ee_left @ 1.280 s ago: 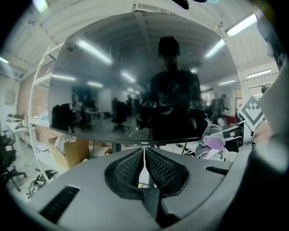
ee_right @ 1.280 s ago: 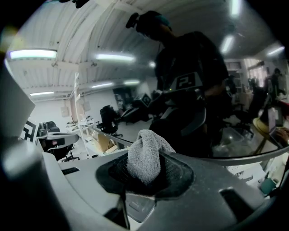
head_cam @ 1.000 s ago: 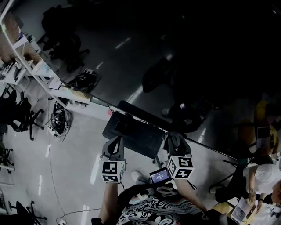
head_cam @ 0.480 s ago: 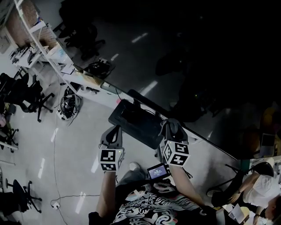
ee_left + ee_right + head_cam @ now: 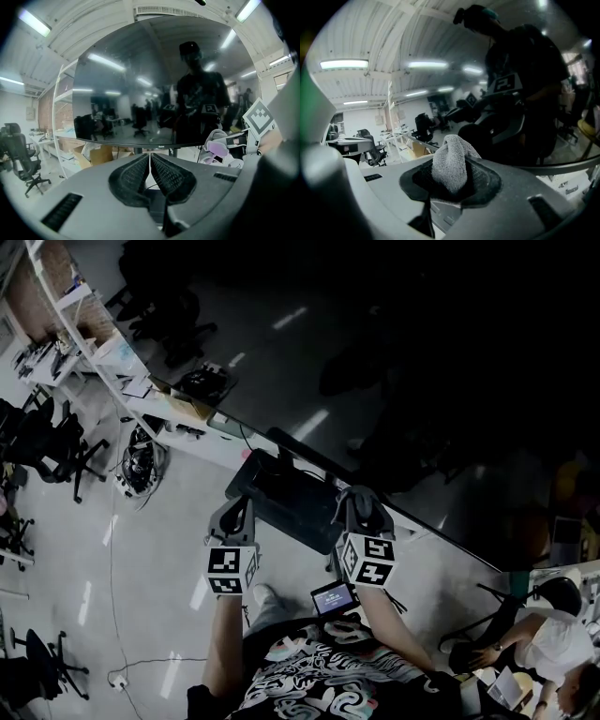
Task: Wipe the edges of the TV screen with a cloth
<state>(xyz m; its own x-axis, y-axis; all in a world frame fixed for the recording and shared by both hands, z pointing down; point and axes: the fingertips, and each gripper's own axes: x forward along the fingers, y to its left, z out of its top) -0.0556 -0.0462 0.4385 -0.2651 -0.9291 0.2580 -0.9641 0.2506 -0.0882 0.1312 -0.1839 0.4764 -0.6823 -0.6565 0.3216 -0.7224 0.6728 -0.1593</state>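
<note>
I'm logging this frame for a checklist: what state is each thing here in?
TV screen: off, dark, mirroring the room.
cloth: bunched, pinched between the right gripper's jaws.
right gripper: shut on the cloth.
left gripper: jaws together, nothing between them.
small display at the person's chest: lit.

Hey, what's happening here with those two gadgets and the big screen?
A person stands facing a large dark TV screen, holding a gripper in each hand. The right gripper is clamped on a grey cloth and points at the screen near its lower edge; whether the cloth touches the glass can't be told. The left gripper is shut with nothing in it, held beside the right one.
</note>
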